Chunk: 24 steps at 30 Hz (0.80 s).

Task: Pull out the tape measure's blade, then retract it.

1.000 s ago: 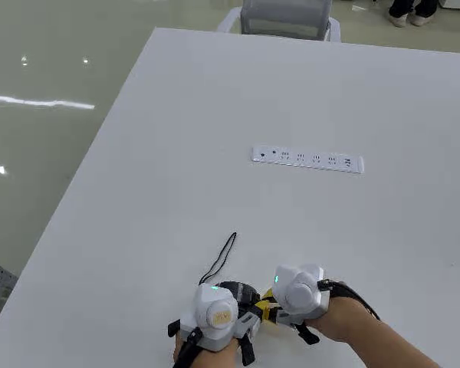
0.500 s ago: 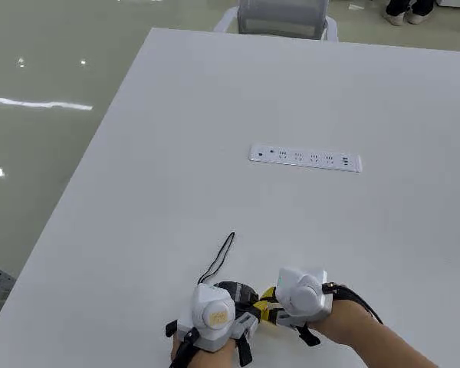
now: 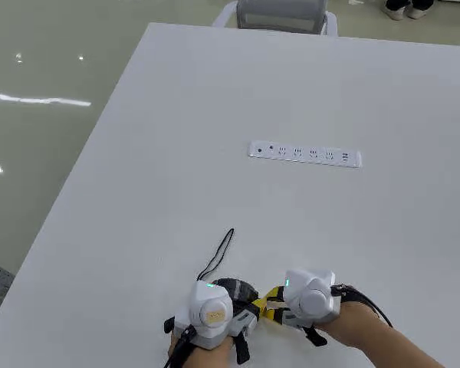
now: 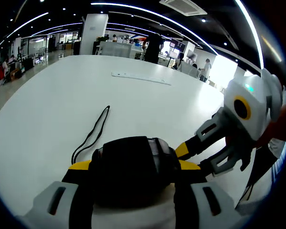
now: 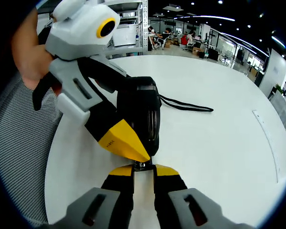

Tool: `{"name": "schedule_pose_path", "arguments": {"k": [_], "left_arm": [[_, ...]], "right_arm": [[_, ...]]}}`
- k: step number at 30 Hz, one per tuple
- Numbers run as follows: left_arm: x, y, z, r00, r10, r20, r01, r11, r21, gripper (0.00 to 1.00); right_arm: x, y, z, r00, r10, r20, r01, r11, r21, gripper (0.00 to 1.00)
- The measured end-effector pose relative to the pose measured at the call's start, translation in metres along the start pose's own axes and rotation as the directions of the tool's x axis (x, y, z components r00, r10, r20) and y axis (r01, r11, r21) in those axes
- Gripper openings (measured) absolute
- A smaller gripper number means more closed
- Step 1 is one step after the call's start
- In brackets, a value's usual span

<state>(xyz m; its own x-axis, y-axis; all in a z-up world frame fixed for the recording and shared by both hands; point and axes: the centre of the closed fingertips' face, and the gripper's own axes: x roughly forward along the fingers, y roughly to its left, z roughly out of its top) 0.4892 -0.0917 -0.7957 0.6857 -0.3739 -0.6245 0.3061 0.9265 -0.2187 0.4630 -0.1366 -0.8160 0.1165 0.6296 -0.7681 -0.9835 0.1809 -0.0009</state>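
Black tape measure (image 5: 140, 114) clamped in left gripper (image 4: 133, 167); right gripper (image 5: 144, 169) jaws pinch its blade (image 5: 142, 165)

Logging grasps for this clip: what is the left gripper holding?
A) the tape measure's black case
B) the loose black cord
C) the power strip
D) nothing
A: in the left gripper view, the left gripper has its jaws shut against both sides of the tape measure's black case.

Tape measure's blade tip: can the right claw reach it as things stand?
Likely yes: the right claw sits closed on the blade tip; the left claw grips the tape measure, mouth unobstructed.
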Motion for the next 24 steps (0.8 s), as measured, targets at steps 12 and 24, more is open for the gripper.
{"name": "schedule_pose_path", "arguments": {"k": [12, 24], "left_arm": [[-0.0011, 0.0002, -0.0005, 1.0, -0.001, -0.002, 0.001, 1.0, -0.006, 0.65], [-0.0006, -0.0001, 0.0, 1.0, -0.005, 0.001, 0.005, 1.0, -0.007, 0.66]], "right_arm": [[0.003, 0.0, 0.0041, 0.9999, 0.012, -0.011, -0.012, 1.0, 0.001, 0.13], [0.0038, -0.0002, 0.0045, 0.9999, 0.011, -0.008, -0.011, 1.0, -0.006, 0.14]]}}
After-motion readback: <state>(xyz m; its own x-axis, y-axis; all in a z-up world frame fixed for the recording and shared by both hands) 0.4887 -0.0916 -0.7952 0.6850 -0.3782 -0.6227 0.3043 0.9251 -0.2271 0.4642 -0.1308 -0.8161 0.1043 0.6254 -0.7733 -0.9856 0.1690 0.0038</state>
